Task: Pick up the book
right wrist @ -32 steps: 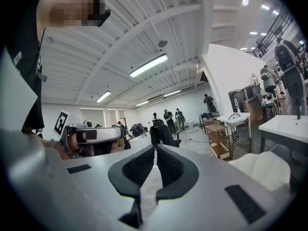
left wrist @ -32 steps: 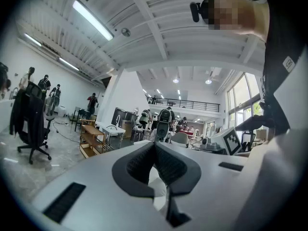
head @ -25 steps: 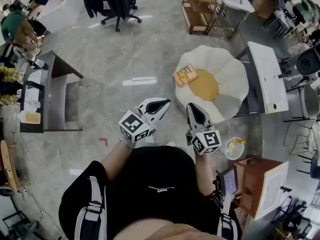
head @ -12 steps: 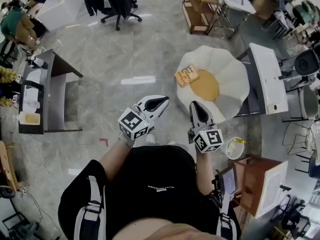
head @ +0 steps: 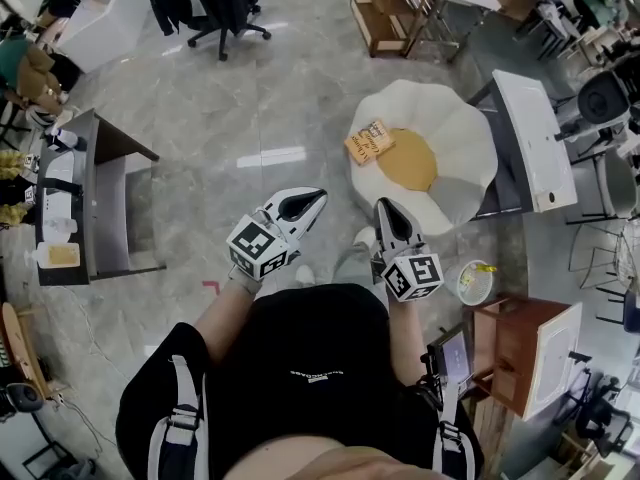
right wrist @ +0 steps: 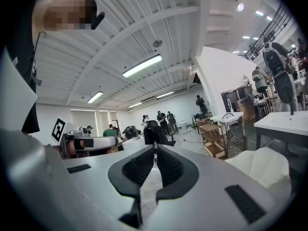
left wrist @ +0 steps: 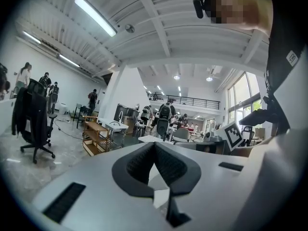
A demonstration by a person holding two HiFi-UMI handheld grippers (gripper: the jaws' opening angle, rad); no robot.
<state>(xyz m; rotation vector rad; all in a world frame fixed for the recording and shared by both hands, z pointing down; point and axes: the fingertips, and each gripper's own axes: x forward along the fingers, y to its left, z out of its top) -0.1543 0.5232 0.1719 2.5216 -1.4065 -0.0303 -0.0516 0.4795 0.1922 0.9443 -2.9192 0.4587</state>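
a: where's the book, and which way does it lie?

b: the book (head: 370, 142) lies flat, cover up, on the white petal seat (head: 470, 183). it's on the seat's left rim as you look down, just beside the seat's orange centre (head: 410, 165). its long axis runs on a slant, from the seat's left edge toward the seat's far side. one corner reaches the seat's outer edge.

a: and my grippers?

b: your left gripper (head: 318, 197) and right gripper (head: 384, 208) are both on the near side of the seat, apart from the book. both have their jaws pressed together with nothing between them. the right tip shows against the seat's near-left rim. the left one is over bare floor, further left of the seat.

a: how much room have i got?

b: left of the seat the marble floor (head: 250, 108) is open. right of the seat a white table (head: 530, 138) stands close against it. beyond the seat there's a wooden shelf (head: 385, 8). just off the seat's near-right rim sits a small round bin (head: 473, 281).
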